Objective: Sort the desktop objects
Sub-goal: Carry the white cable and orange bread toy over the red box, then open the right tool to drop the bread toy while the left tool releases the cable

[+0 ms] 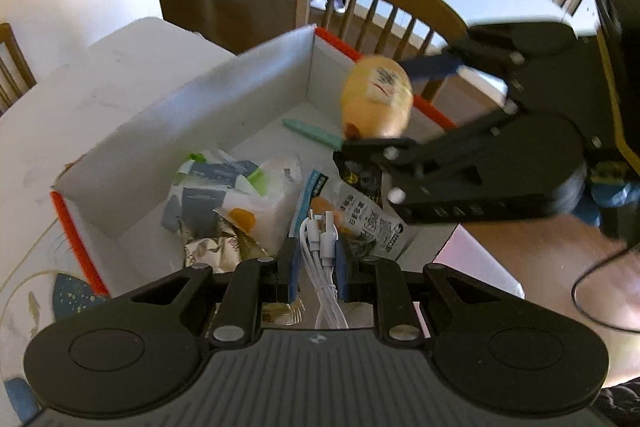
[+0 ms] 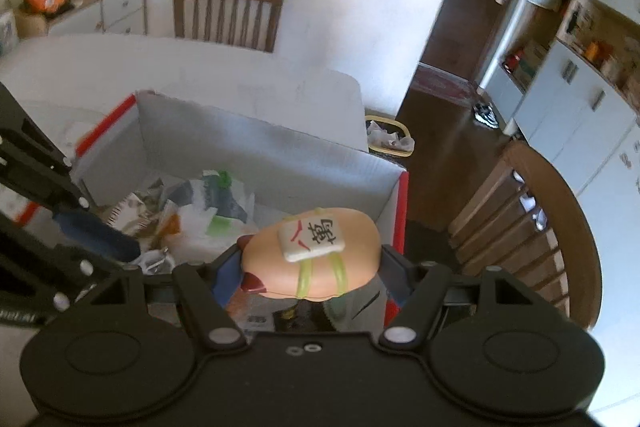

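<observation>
My left gripper [image 1: 317,259] is shut on a bundle of white charging cables [image 1: 323,247], held above the open cardboard box [image 1: 192,131]. My right gripper [image 2: 312,267] is shut on a peach-coloured squishy toy [image 2: 312,259] with a white mahjong tile and green straps on top. In the left wrist view that toy [image 1: 376,99] hangs over the box's far right corner, in the black right gripper [image 1: 400,103]. The box holds snack packets [image 1: 360,211], a crumpled plastic bag [image 1: 240,195], foil wrappers [image 1: 212,251] and a mint-green stick [image 1: 310,133].
The box has orange-red edges [image 1: 74,235] and stands on a white table [image 1: 80,75]. Wooden chairs [image 1: 384,3] stand behind the table, and another chair [image 2: 528,227] is at the right. A yellow-rimmed bin [image 2: 390,139] sits on the dark floor. A person's forearm [image 1: 560,267] shows at the right.
</observation>
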Available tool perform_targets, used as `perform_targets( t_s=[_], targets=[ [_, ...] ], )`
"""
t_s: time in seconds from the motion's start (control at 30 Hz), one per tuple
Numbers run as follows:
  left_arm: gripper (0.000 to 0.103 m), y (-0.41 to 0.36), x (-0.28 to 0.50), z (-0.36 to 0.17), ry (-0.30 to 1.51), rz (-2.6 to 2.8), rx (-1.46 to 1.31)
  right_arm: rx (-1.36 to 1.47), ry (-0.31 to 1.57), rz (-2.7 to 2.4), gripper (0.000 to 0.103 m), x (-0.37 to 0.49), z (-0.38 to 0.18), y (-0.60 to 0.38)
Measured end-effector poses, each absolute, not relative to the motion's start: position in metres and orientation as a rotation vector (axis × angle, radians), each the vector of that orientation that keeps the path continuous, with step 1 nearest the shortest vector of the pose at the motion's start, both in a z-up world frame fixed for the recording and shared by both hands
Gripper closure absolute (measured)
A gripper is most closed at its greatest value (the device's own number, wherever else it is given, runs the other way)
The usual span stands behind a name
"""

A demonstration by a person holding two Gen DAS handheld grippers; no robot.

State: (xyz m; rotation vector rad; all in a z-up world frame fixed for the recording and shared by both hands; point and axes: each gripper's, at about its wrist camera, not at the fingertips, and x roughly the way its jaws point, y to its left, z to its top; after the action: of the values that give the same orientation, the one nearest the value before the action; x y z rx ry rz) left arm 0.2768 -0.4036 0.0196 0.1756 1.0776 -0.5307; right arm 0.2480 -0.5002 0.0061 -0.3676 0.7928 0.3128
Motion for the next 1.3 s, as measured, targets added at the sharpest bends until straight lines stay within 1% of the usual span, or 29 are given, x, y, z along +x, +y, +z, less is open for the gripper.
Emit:
perform_targets(
  t_s=[0.1,0.47,0.93,1.07,1.17,1.3],
  targets=[
    [0.086,-0.407,0.279,0.011,1.102,-0.528,0.194,-0.423,0.801,0.320,0.032,0.259,-0.003,-0.498],
    [0.086,-0.409,0.283,-0.006,1.154,-0.513,0.235,-0.492,0.862,0.357,0.032,0.289,-0.031,-0.490],
    [0.086,-0.411,0.291,-0.023,1.205,-0.523,0.229,-0.532,0.882,0.414,0.031,0.297,-0.045,-0.479],
    [0.086,-0.409,0.295,-0.027,1.228,-0.526,0.208,-0.531,0.880,0.415,0.030,0.300,-0.045,-0.481],
    [0.086,-0.408,0.296,-0.029,1.242,-0.526,0.196,-0.535,0.871,0.411,0.025,0.299,-0.044,-0.482],
    [0.086,-0.407,0.296,-0.030,1.247,-0.526,0.200,-0.527,0.859,0.401,0.023,0.295,-0.042,-0.486]
  ],
)
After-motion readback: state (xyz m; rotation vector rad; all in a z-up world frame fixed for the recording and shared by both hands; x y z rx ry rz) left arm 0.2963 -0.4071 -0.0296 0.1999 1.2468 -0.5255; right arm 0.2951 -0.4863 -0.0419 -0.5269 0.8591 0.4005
